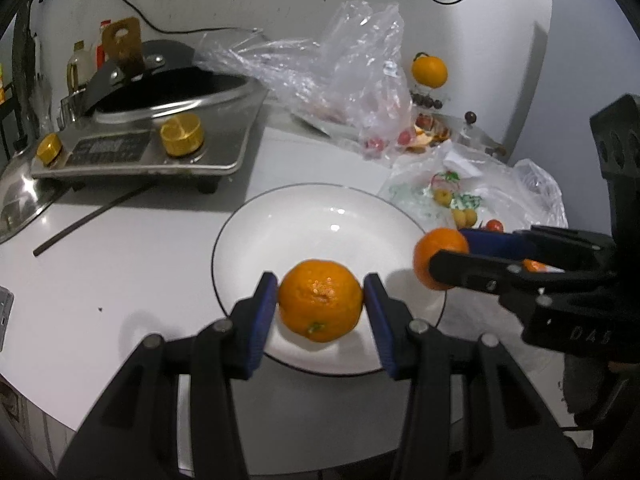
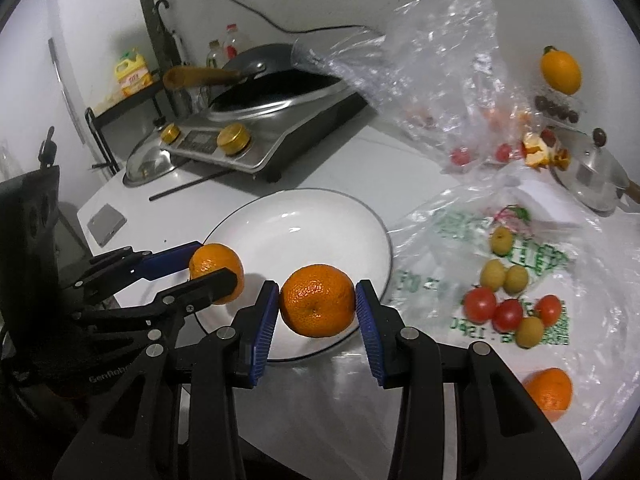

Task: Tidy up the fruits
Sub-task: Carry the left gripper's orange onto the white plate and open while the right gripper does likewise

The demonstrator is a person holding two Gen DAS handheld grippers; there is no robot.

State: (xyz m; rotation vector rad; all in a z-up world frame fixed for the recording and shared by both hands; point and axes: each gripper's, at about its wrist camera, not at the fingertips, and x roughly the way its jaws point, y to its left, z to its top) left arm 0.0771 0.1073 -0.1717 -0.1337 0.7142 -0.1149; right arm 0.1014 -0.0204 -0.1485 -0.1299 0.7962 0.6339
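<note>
Orange in my left gripper (image 1: pixel 320 304): mandarin (image 1: pixel 320 300) clamped, over white plate (image 1: pixel 312 216)
Right gripper (image 2: pixel 317 306): clamps second mandarin (image 2: pixel 317 306) over plate's near rim

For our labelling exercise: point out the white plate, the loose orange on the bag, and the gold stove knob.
white plate (image 2: pixel 320 208): right wrist view, bare far inside.
loose orange (image 2: pixel 550 394): right wrist view, peel centre.
gold stove knob (image 1: pixel 182 134): left wrist view, top face.

Orange mandarins (image 1: pixel 320 300); white plate (image 1: pixel 312 216) w/ dark rim; blue claw pads (image 1: pixel 262 320).
</note>
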